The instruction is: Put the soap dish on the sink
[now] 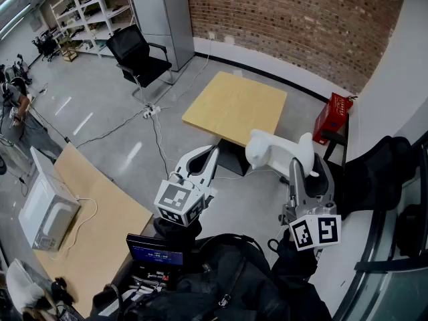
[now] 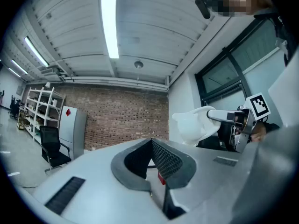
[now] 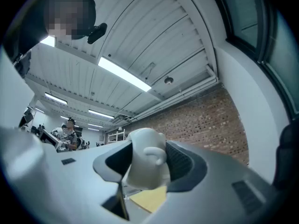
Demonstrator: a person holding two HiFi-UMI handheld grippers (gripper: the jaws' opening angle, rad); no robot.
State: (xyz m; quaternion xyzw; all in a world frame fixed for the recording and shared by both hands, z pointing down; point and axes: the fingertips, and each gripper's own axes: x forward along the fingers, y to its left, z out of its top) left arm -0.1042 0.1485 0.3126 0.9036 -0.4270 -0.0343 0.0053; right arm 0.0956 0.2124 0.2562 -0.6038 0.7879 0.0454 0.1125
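The soap dish (image 1: 275,151) is a white, glossy, animal-shaped piece. It hangs in the air over the floor, in front of the wooden table. My right gripper (image 1: 305,160) is shut on its near end. In the right gripper view the dish (image 3: 144,169) fills the gap between the two dark pads, held a little above level. My left gripper (image 1: 214,151) hangs to the left of the dish, apart from it. Its tips meet and there is nothing between them (image 2: 150,141). From the left gripper view the dish (image 2: 192,125) shows at the right.
A square wooden table (image 1: 234,105) stands ahead on the grey floor. A black chair (image 1: 137,55) and a grey cabinet (image 1: 160,12) are at the back left. A wooden counter (image 1: 93,229) with a white microwave (image 1: 45,214) lies at the left. A red crate (image 1: 332,116) sits by the right wall.
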